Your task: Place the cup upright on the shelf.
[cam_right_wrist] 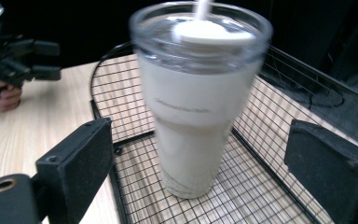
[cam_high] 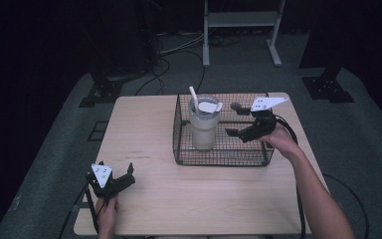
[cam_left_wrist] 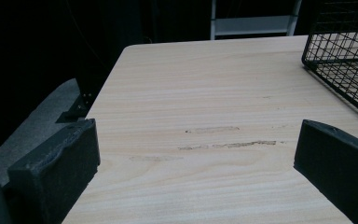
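Tumbler [cam_high: 204,127], white with a clear lid and straw, stands upright inside the black wire basket [cam_high: 179,144] at the centre of the high view, toward the basket's left half. The right tongs [cam_high: 235,132] hover over the basket just right of the tumbler, jaws wide apart; they seem not to touch it, though the gripper view is blurred. The left tongs [cam_high: 129,173] rest low at the lower left over the bare tabletop [cam_high: 199,194], jaws also spread, holding nothing.
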{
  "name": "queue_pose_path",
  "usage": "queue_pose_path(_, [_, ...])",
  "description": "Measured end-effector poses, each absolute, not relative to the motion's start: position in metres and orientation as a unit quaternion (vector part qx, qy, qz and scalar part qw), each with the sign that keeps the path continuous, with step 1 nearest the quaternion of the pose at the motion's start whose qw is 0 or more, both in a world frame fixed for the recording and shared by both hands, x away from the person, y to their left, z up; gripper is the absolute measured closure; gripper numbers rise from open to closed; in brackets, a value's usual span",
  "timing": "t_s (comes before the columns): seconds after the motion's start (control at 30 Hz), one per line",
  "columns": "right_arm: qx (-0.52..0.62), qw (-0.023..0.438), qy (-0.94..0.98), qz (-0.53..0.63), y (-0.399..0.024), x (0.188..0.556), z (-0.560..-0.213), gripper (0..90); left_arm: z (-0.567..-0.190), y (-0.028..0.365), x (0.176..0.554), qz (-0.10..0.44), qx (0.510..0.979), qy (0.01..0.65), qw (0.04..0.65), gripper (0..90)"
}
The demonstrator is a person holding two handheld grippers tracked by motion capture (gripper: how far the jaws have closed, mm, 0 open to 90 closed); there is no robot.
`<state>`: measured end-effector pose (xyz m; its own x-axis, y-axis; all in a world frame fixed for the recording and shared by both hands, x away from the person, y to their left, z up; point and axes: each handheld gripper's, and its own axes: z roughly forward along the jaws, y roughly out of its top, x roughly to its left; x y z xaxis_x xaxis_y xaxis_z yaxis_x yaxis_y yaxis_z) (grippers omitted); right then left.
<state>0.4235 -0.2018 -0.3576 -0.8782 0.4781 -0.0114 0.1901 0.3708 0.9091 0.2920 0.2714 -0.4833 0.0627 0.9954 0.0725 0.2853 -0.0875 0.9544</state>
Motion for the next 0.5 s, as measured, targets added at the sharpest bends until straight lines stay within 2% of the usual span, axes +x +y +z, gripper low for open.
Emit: queue_pose_path(0.5, [0.197, 0.141, 0.827, 0.508, -0.203, 0.401, -0.362, 7.4, -0.483, 0.271, 0.292, 0.428, 0.600, 0.533, 0.416, 0.0])
